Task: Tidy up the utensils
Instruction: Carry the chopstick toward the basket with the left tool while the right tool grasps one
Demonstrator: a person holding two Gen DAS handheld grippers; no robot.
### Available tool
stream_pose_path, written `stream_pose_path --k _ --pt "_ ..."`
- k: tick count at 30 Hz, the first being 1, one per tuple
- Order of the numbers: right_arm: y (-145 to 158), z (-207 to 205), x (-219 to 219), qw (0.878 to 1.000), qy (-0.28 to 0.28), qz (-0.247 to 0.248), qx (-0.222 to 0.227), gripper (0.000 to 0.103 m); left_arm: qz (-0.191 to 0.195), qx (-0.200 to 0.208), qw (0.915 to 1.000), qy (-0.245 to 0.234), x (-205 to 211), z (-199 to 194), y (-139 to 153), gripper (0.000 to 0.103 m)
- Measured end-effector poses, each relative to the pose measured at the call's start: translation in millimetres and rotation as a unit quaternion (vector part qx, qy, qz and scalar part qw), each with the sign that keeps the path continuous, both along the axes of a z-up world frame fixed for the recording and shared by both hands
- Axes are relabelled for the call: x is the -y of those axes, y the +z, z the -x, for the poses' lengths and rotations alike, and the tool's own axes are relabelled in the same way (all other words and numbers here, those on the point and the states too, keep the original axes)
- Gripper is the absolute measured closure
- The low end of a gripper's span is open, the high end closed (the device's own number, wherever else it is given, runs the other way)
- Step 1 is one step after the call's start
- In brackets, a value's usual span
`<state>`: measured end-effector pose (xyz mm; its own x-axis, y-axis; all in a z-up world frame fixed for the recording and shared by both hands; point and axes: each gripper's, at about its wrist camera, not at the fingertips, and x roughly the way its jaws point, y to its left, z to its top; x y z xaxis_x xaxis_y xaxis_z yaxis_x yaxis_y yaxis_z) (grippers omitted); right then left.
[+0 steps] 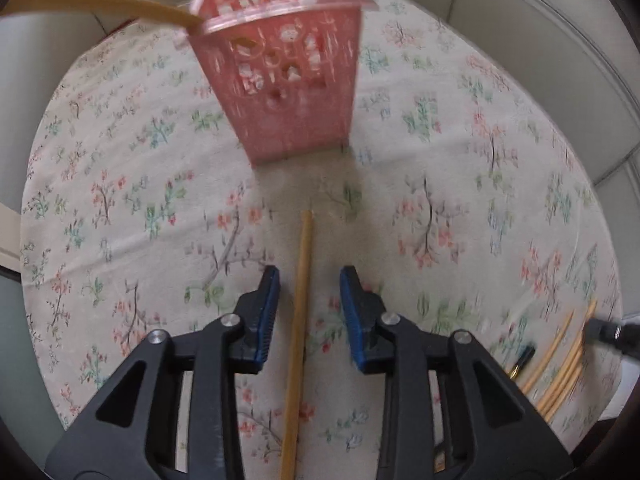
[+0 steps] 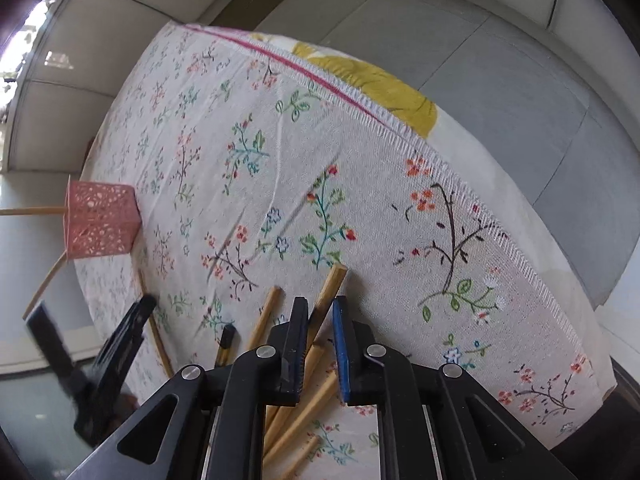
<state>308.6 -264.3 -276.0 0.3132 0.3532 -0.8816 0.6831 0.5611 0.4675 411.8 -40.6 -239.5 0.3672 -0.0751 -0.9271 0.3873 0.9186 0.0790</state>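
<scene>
One chopstick (image 1: pixel 298 332) lies between the open jaws of the left gripper (image 1: pixel 309 280), flat on the floral tablecloth (image 1: pixel 460 160); the blue pads (image 1: pixel 269 312) stand apart on either side of it and neither appears to touch the wood. Its long axis runs straight ahead along the gripper's own line, far tip pointing at the pink basket (image 1: pixel 284 76), which stands upright on the cloth ahead and already has two sticks leaning out of its top. So the stick is aligned with the fingers, not across them: judged from this, a closing of the jaws would pinch it from the sides along its length, and the carry to the basket is straight forward. The right gripper (image 2: pixel 320 312) has its jaws only narrowly apart over the pile of remaining chopsticks (image 2: pixel 296 408); one stick (image 2: pixel 326 296) passes through the gap, but the view is oblique and I cannot tell whether the pads bear on it. In the right wrist view the basket sits well apart, at the far left, with the left gripper blurred between. Left hand is clearly nearer the basket. Step in hand, as a judgement: left grasp pending, most of the pile unsorted.
</scene>
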Motion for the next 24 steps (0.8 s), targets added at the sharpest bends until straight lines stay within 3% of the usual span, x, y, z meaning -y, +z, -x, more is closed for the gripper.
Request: stream_pose_path --k 3,6,12,17,22,24 --pt "-2.8 2.1 4.0 1.0 -0.006 -0.022 -0.003 0.082 -0.004 -0.035 0.9994 -0.003 0.5 -8.5 0.7 0.069" --pt "-1.1 1.4 2.4 1.0 0.007 -0.018 -0.005 0.078 0.009 -0.079 0.9967 -0.018 -1.8 -8.2 1.8 0.095" --pt "-1.6 -1.0 -3.3 1.0 0.015 -0.016 -0.013 0.074 0.027 -0.105 0.994 -0.015 -29.6 18.5 2.0 0.096" --pt "-2.9 -6.1 -7.0 1.0 0.02 -0.014 -0.018 0.073 0.045 -0.083 0.9955 0.002 -58.8 47.9 14.6 0.096" --pt "-0.8 -14.2 -12.3 0.999 0.003 0.01 -0.033 0.072 0.104 -0.029 0.9939 0.024 -82.9 72.9 43.2 0.096" --pt "1.8 -22.0 -17.4 0.999 -0.003 0.029 -0.042 0.072 0.097 0.005 0.995 0.022 -85.0 85.0 54.3 0.096"
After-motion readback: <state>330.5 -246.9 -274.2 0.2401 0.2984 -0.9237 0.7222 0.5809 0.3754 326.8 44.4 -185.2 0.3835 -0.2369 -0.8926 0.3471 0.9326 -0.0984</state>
